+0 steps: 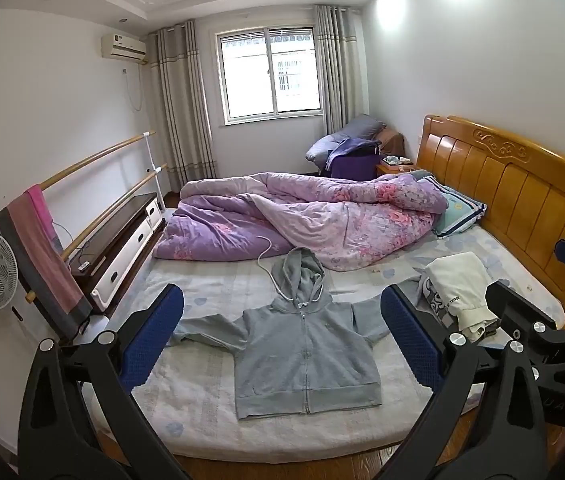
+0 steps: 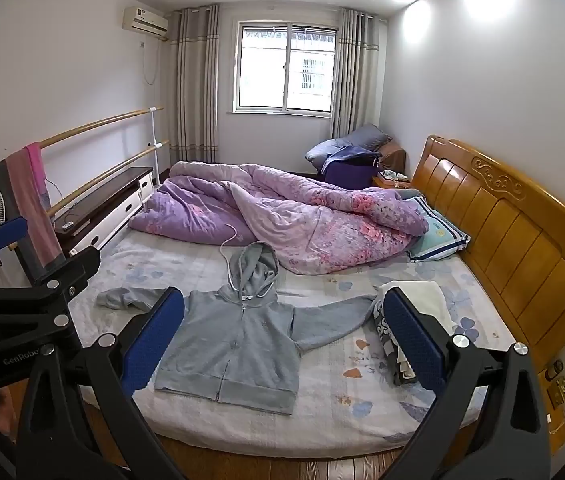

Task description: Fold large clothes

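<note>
Home bedrm; bed [image 1: 210,420] w/ wooden headboard [image 1: 514,196], quilt [image 1: 302,216], curtained window [image 1: 268,74]

Open mattress [image 1: 202,396] around hoodie [image 1: 306,356]. Blocked at twelve o'clock by quilt [image 1: 322,216], at three by folded clothes [image 1: 458,292].

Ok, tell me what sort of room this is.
A home bedroom, it seems: a bed with a carved wooden headboard, a rumpled purple floral quilt and a pillow. A grey zip hoodie lies spread flat on the mattress, unfolded.

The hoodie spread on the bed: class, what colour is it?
Light grey hoodie, clearest in the left wrist view.
</note>
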### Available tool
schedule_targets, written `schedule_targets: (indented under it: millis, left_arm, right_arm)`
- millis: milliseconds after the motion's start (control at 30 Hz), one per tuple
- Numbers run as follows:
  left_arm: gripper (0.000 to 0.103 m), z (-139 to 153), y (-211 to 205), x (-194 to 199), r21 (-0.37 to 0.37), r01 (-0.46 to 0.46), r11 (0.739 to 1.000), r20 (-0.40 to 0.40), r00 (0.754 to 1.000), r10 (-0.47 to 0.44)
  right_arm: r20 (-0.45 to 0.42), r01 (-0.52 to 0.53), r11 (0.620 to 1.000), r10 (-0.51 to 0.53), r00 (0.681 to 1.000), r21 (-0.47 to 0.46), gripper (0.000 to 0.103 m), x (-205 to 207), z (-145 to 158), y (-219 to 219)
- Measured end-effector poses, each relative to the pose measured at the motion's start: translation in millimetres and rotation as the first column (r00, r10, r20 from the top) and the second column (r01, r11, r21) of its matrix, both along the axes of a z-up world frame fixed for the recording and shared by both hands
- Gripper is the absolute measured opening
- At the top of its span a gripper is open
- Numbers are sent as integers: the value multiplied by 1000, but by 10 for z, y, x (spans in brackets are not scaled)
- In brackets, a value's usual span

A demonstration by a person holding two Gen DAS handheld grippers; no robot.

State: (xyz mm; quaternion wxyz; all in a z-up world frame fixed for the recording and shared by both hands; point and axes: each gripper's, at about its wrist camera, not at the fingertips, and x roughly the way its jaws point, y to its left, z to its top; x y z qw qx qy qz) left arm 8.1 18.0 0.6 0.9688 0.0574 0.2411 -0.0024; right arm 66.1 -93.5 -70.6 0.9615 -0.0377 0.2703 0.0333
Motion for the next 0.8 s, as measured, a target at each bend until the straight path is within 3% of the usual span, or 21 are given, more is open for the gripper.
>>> schedule_targets:
  millis: [800]
  left_arm:
    - [98, -80, -57, 74, -5, -3, 1000, -2, 1000, 3]
  right_arm:
    - [-3, 7, 1000, -7, 1000, -5, 96, 55, -9, 6]
